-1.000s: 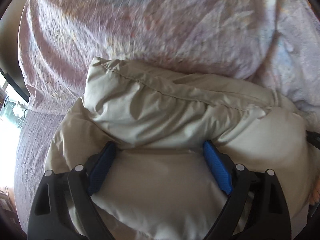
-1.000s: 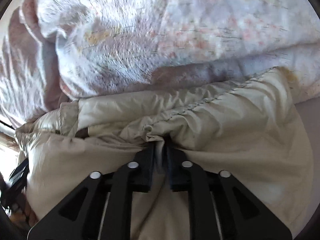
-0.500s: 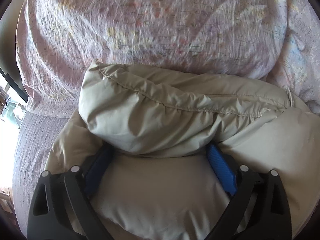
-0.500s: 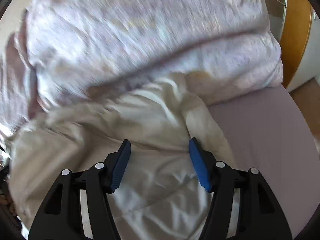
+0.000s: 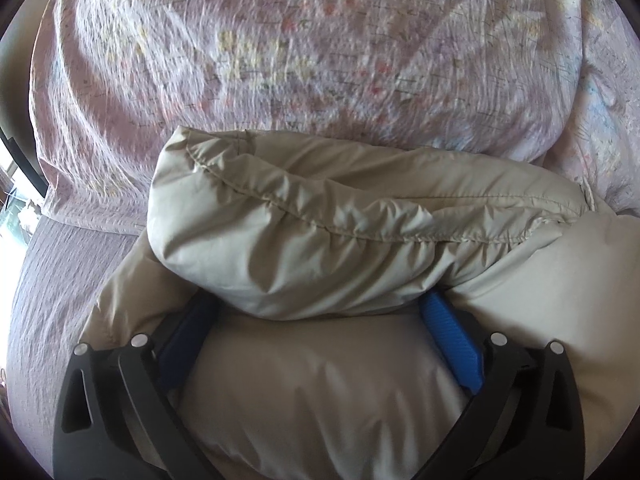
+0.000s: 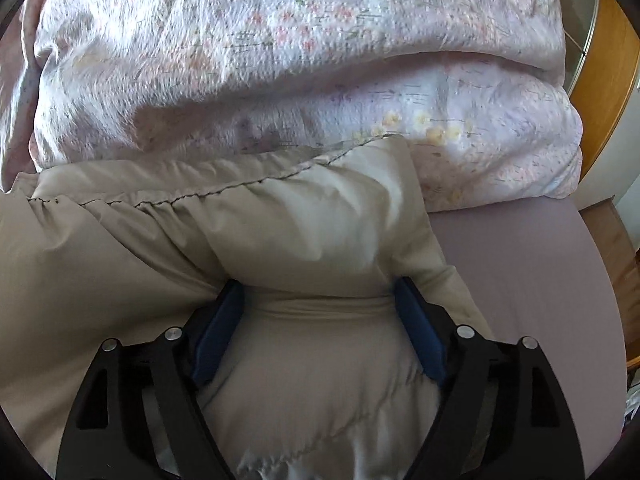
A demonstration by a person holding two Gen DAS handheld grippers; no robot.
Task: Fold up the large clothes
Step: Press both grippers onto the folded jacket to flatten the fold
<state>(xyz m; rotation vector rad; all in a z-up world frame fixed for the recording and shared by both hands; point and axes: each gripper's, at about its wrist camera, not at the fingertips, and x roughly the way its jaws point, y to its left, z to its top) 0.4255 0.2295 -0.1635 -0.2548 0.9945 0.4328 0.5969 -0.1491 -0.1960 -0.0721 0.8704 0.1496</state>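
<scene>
A beige puffer jacket lies folded on the bed, against the floral duvet. Both the left gripper and right gripper have just spread their fingers, released; pressing the bulge flat should hold the fold.

I can read no text, label, brand, number or sign from here; the floral bedding carries only a printed pattern, and the beige padded jacket shows plain fabric with stitching.
</scene>
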